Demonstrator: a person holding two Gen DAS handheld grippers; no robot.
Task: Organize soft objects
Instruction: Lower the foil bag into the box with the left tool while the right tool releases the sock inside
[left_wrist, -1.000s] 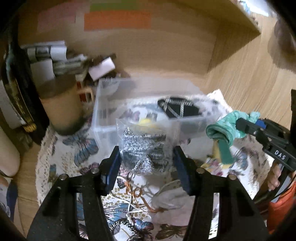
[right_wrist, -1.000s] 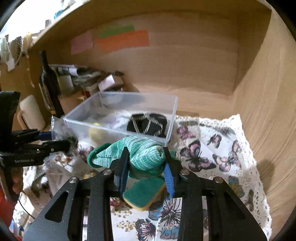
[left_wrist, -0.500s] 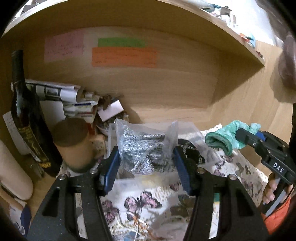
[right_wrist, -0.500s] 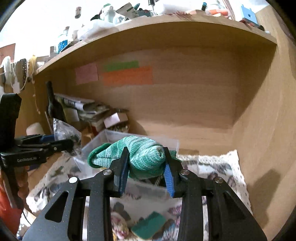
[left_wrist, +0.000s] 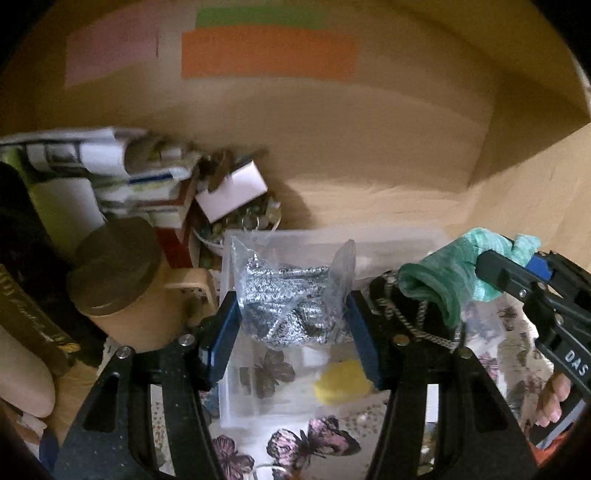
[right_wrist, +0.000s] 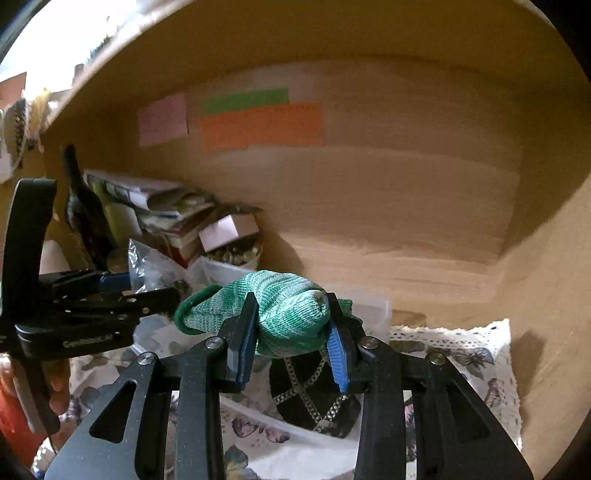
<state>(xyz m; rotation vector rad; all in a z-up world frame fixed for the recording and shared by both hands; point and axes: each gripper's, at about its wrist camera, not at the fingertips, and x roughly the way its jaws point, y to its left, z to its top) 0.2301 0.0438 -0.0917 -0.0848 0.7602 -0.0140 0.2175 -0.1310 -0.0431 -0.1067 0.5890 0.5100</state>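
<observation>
My left gripper (left_wrist: 291, 314) is shut on a clear plastic bag of silver scourers (left_wrist: 286, 302) and holds it over the clear plastic bin (left_wrist: 258, 402). The bin holds a yellow sponge (left_wrist: 341, 380) and a black pouch with a chain (left_wrist: 402, 314). My right gripper (right_wrist: 291, 325) is shut on a green knitted sock (right_wrist: 284, 306), also above the bin, over the black pouch (right_wrist: 314, 395). The sock (left_wrist: 447, 269) and right gripper show at the right of the left wrist view. The left gripper (right_wrist: 147, 291) with its bag shows at the left of the right wrist view.
A butterfly-print cloth (right_wrist: 472, 362) covers the shelf floor. At the left stand a brown cylinder (left_wrist: 118, 280), a dark bottle (right_wrist: 85, 214), stacked papers and boxes (left_wrist: 110, 173) and a bowl of small items (left_wrist: 251, 221). Wooden walls close the back and right.
Both grippers moved forward and down over the bin with their loads still held. The bin interior now lies directly below both. The green sponge has left the right view.
</observation>
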